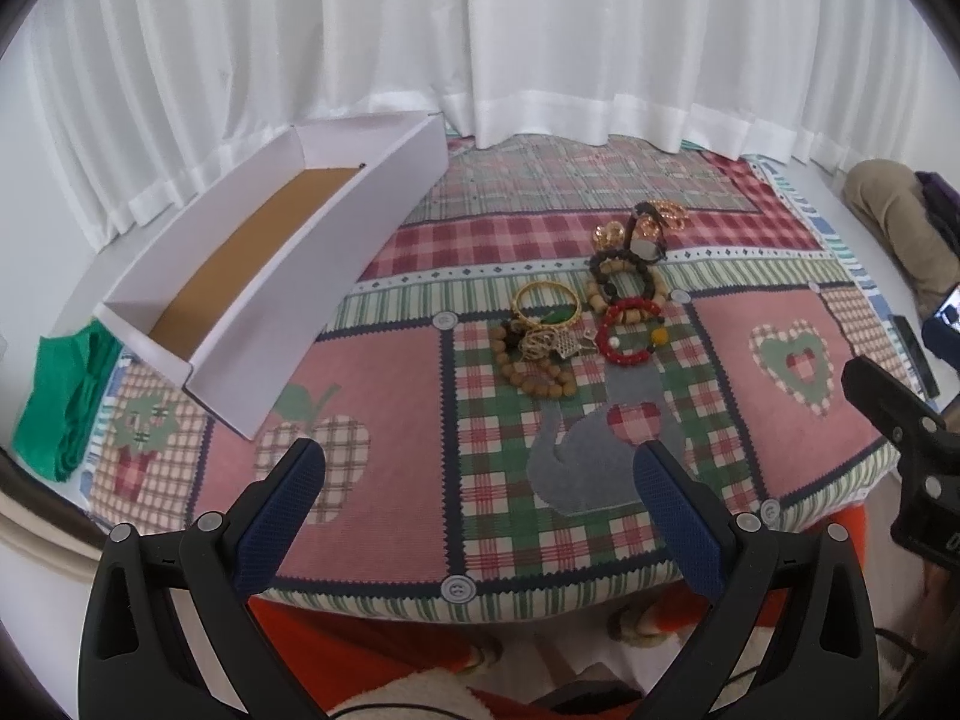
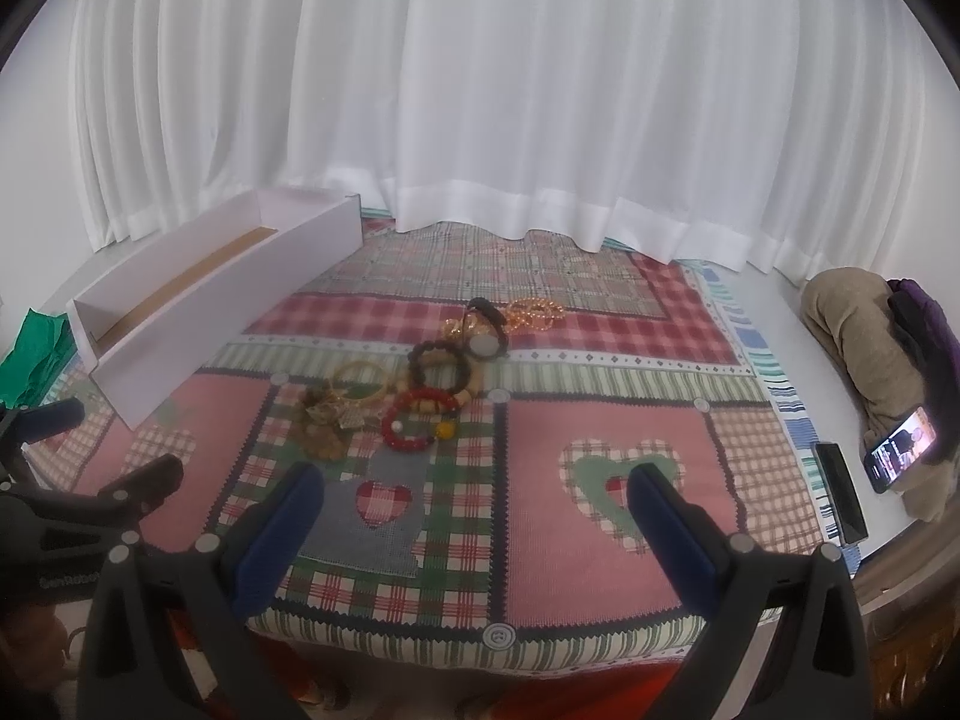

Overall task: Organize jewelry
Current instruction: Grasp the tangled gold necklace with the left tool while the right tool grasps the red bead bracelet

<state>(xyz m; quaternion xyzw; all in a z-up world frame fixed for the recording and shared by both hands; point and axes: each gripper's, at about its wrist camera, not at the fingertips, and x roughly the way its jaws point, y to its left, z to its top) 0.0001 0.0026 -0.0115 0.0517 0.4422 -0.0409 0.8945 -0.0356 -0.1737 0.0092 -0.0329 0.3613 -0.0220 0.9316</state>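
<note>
A heap of jewelry lies mid-quilt: a red bead bracelet (image 1: 630, 330), gold bangles (image 1: 546, 303), wooden bead bracelets (image 1: 540, 384), dark beads (image 1: 621, 267) and gold pieces at the back (image 1: 666, 216). It also shows in the right wrist view, with the red bead bracelet (image 2: 414, 420) nearest. A long white box (image 1: 270, 276) with a brown floor stands open and empty at the left (image 2: 198, 324). My left gripper (image 1: 480, 474) is open and empty, short of the heap. My right gripper (image 2: 474, 492) is open and empty, over the quilt's near part.
A patchwork quilt (image 1: 384, 396) covers the low table. White curtains (image 1: 540, 48) hang behind. Green cloth (image 1: 60, 396) lies left of the box. A lit phone (image 2: 903, 456) leans on a bundle of clothes (image 2: 864, 330) at the right, next to a black remote (image 2: 840, 492).
</note>
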